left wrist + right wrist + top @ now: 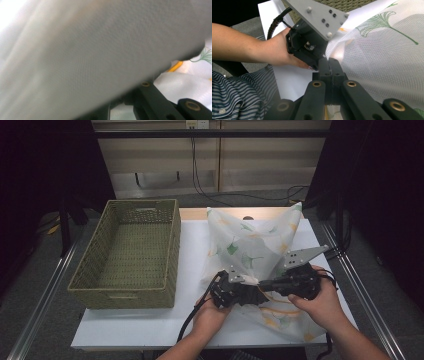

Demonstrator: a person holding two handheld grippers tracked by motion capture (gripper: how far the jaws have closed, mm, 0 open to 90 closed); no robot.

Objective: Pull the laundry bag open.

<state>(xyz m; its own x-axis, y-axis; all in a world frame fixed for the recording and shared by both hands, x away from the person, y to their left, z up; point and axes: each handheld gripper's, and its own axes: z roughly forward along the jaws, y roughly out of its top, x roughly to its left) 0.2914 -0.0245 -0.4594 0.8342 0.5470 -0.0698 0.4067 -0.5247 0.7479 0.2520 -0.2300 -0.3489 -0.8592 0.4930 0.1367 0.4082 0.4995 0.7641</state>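
On the white worktop, right of a green woven basket, lies a thin white cloth printed with green and yellow leaves, its far corners lifted up and its near part spread toward the person. Both grippers meet over the cloth's near middle, tip to tip. From the right gripper view, the right gripper has its black jaws pressed together with the cloth's edge pinched between them, the fabric fanning away to the right. Just beyond its tips sits the left gripper, held in a hand, its grey three-cornered plate uppermost. From the high view the left gripper points rightward and the right gripper leftward, with a fold of cloth raised where they meet. The left gripper's jaws are together; whether fabric is caught between them cannot be told, since in the left gripper view a blurred sheet of cloth hangs close over the lens and covers the jaw tips. The hands hide the cloth's near fold in the high view, and the cloth's near right corner runs partly under the right forearm.
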